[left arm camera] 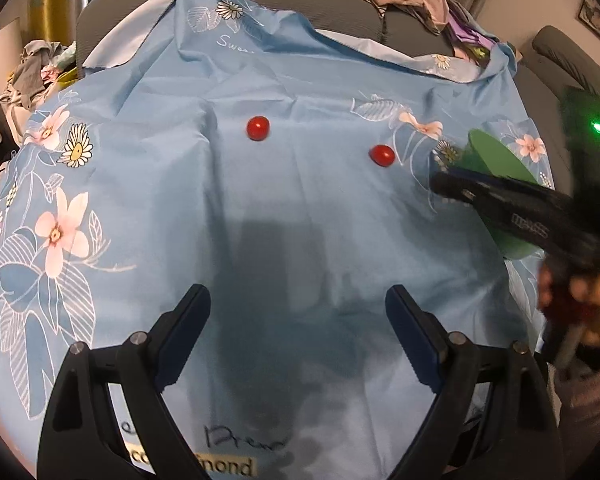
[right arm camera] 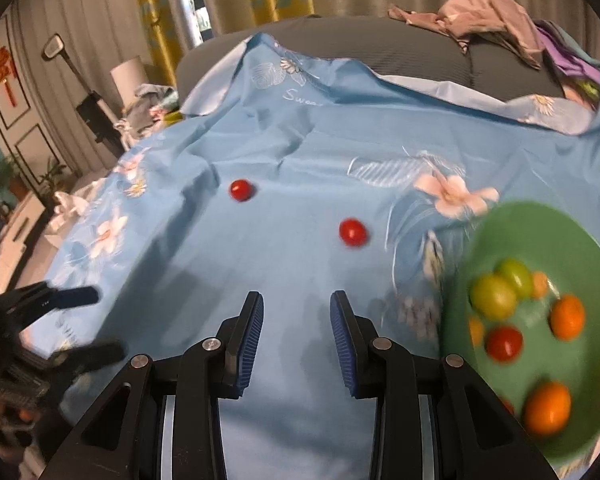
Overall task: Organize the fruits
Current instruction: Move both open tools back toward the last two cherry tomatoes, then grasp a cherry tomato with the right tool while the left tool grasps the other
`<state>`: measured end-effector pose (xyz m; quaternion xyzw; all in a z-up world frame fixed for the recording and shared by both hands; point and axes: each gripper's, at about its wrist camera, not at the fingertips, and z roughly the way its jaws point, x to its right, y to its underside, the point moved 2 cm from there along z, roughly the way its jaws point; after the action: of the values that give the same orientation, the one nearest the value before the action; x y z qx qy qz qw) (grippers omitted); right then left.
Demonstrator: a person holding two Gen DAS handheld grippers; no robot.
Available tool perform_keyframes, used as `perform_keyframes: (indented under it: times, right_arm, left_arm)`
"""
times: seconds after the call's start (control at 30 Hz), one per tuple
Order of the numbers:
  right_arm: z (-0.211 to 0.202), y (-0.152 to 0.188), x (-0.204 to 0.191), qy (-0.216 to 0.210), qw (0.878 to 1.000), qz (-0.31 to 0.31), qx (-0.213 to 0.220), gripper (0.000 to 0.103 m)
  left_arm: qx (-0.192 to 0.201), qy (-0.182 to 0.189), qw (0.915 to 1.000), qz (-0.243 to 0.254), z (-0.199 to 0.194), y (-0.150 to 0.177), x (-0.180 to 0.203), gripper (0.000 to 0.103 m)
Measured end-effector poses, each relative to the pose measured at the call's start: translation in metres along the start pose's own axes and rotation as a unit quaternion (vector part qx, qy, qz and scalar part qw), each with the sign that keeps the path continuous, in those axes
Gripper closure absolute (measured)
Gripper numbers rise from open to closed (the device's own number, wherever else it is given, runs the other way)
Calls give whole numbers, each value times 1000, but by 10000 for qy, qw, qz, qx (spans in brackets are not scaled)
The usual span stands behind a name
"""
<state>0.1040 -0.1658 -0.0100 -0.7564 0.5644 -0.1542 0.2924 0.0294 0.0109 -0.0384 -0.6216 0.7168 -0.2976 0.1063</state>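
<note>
- The left hand-held gripper (left arm camera: 298, 344) hangs over the blue floral cloth (left arm camera: 300, 208) with its jaws spread wide. Nothing lies between them.
- The far tomato (right arm camera: 241, 190), small and red, rests loose on the cloth at the left of the open area, well apart from both grippers.
- The near tomato (right arm camera: 353, 233), also red, lies to the right of the first and closer to the bowl.
- The right hand-held gripper (right arm camera: 297, 344) points down at the cloth with its jaws drawn in to a narrow gap. It holds nothing.
- The green bowl (right arm camera: 500, 224) sits at the right edge of the cloth. It already contains red, orange and green fruits.
- Step in hand, as a judgement: collection is largely done, and two tomatoes remain to be gathered into the bowl.
- Next move, as a judgement: the right hand-held gripper needs to widen its jaws, straddle the near tomato and close gently, since a round fruit on soft cloth can roll away.
</note>
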Motion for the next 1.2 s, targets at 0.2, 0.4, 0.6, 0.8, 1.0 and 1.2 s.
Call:
perform_keyframes:
  times: [0.2,0.4,0.6,0.8,1.0,1.2]
  right_arm:
    - [54,-27,11,270,9993,92,-236,68]
    - [83,-40,21,570,9965,141,-602,68]
    - [92,-42,28,435,9955,269,-792,68]
    - [100,-52,33,403,9960,255,-754,68]
    - [111,-65,35,292,9965,305,-718,68]
    - [120,-75,36,167,9972,400,-602,68]
  left_arm:
    - [24,27,10000,-63,9,-15,-16,14]
    - [25,65,10000,-39,21,-33,-24,14]
    - [41,75,10000,-28,29,-46,-23,14]
    - [7,33,10000,-2,32,-51,-23,14]
    - [-50,0,9999,-111,38,-57,-27,14]
    - [-91,-65,9998,-150,48,-74,-28,14]
